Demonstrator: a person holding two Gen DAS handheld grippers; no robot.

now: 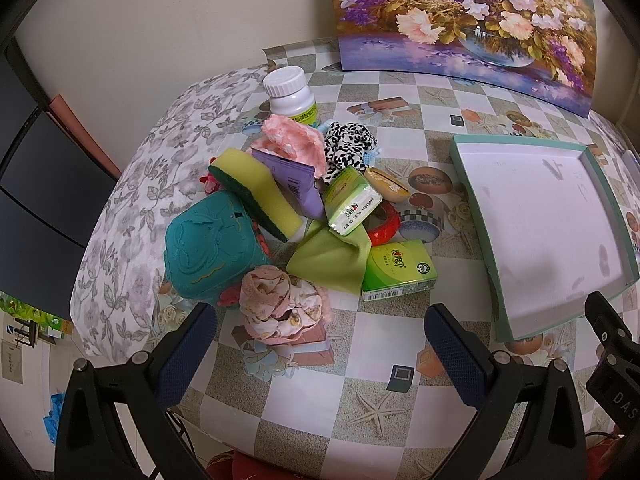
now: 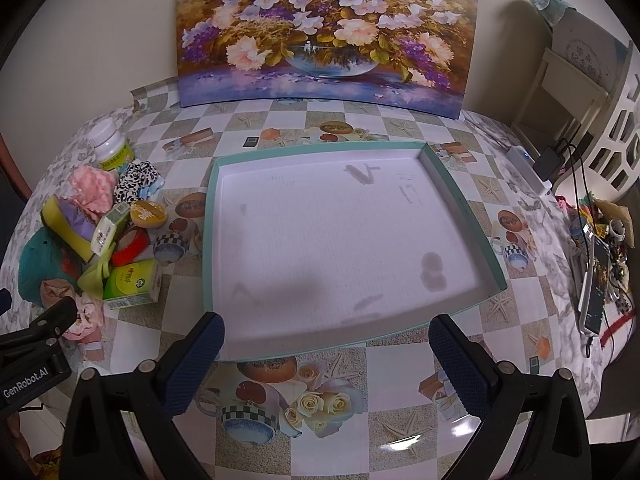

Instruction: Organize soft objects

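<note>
The left gripper [image 1: 320,340], jaws wide and empty, hangs just short of the floral scrunchie [image 1: 276,306] at the pile's near edge on the table [image 1: 360,400], while the right gripper [image 2: 326,354], equally wide and empty, faces the bare tray [image 2: 476,240], so the left is nearer.

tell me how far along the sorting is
Nothing looks done yet: the tray holds no items. Nothing is in hand either; the left gripper and right gripper are both open. Still left: the whole pile, including the sponge, pink cloth and floral cloth.
</note>
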